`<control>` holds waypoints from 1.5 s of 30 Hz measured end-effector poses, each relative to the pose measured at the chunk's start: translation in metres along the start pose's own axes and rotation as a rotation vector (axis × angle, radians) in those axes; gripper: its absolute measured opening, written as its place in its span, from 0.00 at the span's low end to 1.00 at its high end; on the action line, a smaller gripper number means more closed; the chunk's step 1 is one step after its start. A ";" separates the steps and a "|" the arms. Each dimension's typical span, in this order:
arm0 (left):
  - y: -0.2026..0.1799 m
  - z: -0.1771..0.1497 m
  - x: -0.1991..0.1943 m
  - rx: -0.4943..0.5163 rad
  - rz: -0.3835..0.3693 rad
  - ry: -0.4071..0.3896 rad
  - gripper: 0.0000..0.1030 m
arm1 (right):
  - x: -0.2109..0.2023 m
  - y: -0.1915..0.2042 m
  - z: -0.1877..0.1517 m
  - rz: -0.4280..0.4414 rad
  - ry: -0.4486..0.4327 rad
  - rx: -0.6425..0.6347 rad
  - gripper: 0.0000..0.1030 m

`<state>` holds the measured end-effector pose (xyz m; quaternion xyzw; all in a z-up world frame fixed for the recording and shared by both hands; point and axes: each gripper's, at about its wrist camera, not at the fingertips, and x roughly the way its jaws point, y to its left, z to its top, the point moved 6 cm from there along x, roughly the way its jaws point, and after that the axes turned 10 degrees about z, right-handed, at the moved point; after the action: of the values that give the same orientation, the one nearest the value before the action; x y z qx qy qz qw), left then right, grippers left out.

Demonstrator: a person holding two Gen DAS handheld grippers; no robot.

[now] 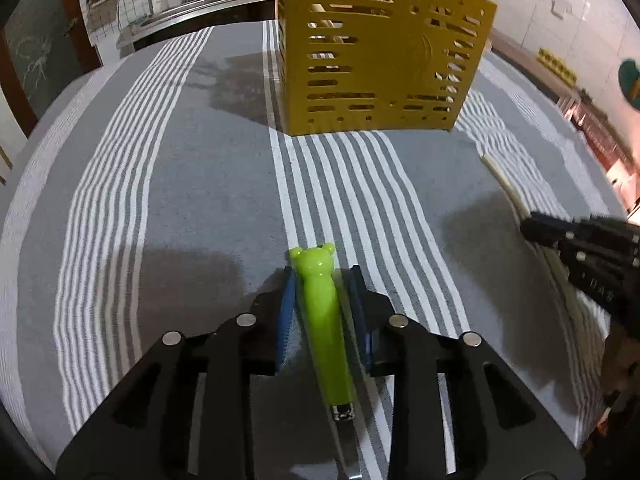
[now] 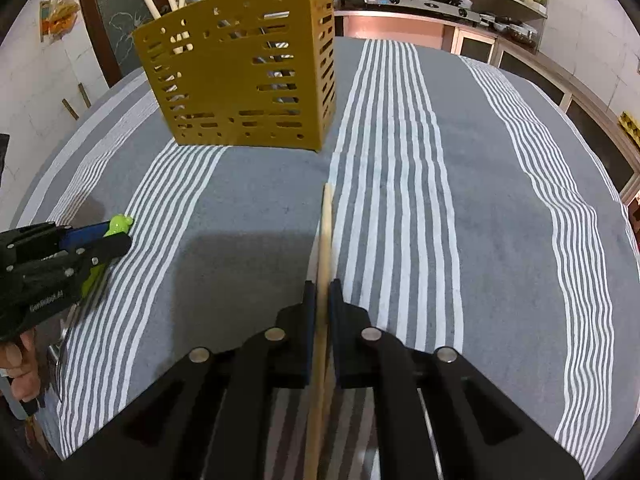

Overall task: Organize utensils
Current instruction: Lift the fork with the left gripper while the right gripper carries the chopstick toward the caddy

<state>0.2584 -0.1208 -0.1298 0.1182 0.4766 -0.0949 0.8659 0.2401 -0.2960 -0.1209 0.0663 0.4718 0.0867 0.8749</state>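
A perforated mustard-yellow plastic holder (image 2: 244, 68) stands upright on the grey, white-striped woven cloth (image 2: 480, 200), wooden sticks poking from its top. In front of it, the left gripper (image 1: 322, 280) straddles a glossy lime-green bear-headed utensil handle (image 1: 322, 320); whether its blue ribbed pads (image 1: 286, 316) press it is unclear. Nearby, the right gripper (image 2: 322, 292) clamps a pale wooden chopstick (image 2: 326, 232).

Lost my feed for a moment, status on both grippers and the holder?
Left gripper: green-handled utensil between its fingers. Right gripper shut on wooden stick. Yellow holder upright ahead, already holding utensils. Cloth between is unobstructed.
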 end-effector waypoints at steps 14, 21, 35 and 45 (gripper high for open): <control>-0.006 0.006 0.008 0.099 0.037 0.025 0.33 | 0.009 -0.002 0.012 0.015 0.075 -0.032 0.08; -0.011 -0.002 0.000 0.066 0.105 -0.086 0.19 | 0.008 -0.004 0.010 -0.006 0.036 -0.020 0.08; -0.006 0.010 -0.051 -0.039 0.006 -0.185 0.17 | -0.054 0.021 0.022 0.091 -0.202 -0.085 0.06; -0.004 0.025 -0.122 -0.050 -0.034 -0.350 0.17 | -0.113 0.038 0.029 0.176 -0.394 -0.083 0.06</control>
<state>0.2132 -0.1254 -0.0142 0.0701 0.3229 -0.1169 0.9366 0.2002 -0.2838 -0.0052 0.0868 0.2801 0.1673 0.9413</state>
